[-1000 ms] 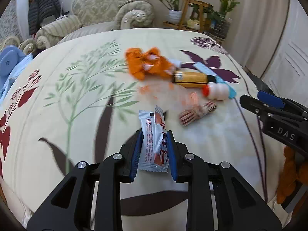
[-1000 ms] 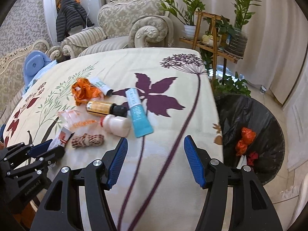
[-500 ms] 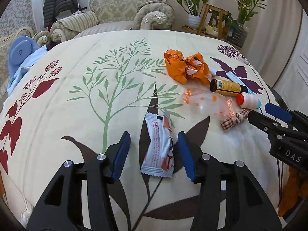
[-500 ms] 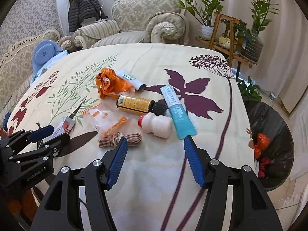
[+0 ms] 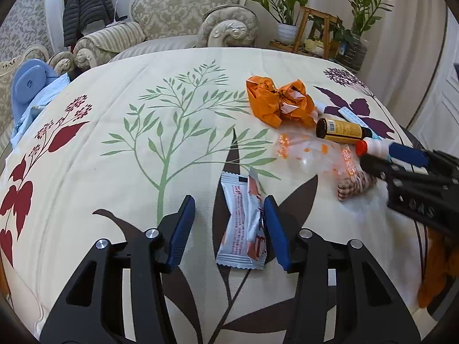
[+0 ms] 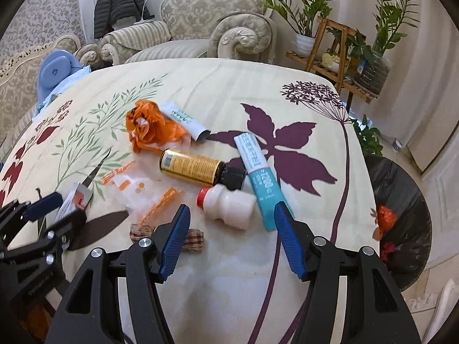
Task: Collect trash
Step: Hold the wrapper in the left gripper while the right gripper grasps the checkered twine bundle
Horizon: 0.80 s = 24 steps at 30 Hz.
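A white and orange snack wrapper point(image 5: 242, 223) lies flat on the floral tablecloth point(image 5: 120, 154) between the fingers of my open left gripper point(image 5: 228, 229), nearer the right finger. My right gripper point(image 6: 229, 240) is open and empty, low over the cloth just before a small white bottle with a red cap point(image 6: 228, 206). Around it lie a brown bottle point(image 6: 195, 167), a teal tube point(image 6: 259, 177), a white tube point(image 6: 185, 120), a crumpled orange bag point(image 6: 152, 127), a clear plastic bag point(image 6: 137, 192) and a checked ribbon point(image 6: 192, 239).
A bin lined with a black bag point(image 6: 401, 212) stands off the table's right edge with orange scraps inside. Armchairs point(image 5: 183, 20) and a plant stand point(image 6: 338, 48) are behind the table. A blue object point(image 5: 28, 83) lies at the far left.
My left gripper has opened and let go of the snack wrapper, which now lies on the cloth. My right gripper has swung left from the bin side to the trash pile.
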### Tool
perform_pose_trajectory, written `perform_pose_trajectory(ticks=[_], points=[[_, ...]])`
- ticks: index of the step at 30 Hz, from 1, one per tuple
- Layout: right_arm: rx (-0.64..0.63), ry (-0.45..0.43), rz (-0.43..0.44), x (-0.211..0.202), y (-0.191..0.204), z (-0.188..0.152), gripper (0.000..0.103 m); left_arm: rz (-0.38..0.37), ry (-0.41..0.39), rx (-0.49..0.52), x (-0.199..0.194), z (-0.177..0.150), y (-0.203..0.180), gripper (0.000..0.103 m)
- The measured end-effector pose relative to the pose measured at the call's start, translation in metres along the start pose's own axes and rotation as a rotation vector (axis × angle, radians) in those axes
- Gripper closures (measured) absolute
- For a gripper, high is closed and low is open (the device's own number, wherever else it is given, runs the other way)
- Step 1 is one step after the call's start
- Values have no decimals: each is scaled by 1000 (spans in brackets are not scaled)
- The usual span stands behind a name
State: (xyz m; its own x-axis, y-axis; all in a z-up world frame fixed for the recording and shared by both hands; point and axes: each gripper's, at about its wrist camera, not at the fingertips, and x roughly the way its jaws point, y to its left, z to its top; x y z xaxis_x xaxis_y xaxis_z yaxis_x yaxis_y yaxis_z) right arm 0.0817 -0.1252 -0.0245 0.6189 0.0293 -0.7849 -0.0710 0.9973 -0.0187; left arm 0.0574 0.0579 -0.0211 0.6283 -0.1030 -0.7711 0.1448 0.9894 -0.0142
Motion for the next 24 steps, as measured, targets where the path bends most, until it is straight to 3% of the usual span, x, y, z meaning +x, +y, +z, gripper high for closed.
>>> perform_pose_trajectory(ticks=[7,14,24], points=[[-6,23,18,-16,4,-19,43,8,-8,-19,0,0,4,62],[-17,18,42,-28,11,-29,43,17,-21,-13,-3,-2,6,77],[-66,-3,97,-27,33,-27,45,23,-24,-10,-9,-9,10,79]])
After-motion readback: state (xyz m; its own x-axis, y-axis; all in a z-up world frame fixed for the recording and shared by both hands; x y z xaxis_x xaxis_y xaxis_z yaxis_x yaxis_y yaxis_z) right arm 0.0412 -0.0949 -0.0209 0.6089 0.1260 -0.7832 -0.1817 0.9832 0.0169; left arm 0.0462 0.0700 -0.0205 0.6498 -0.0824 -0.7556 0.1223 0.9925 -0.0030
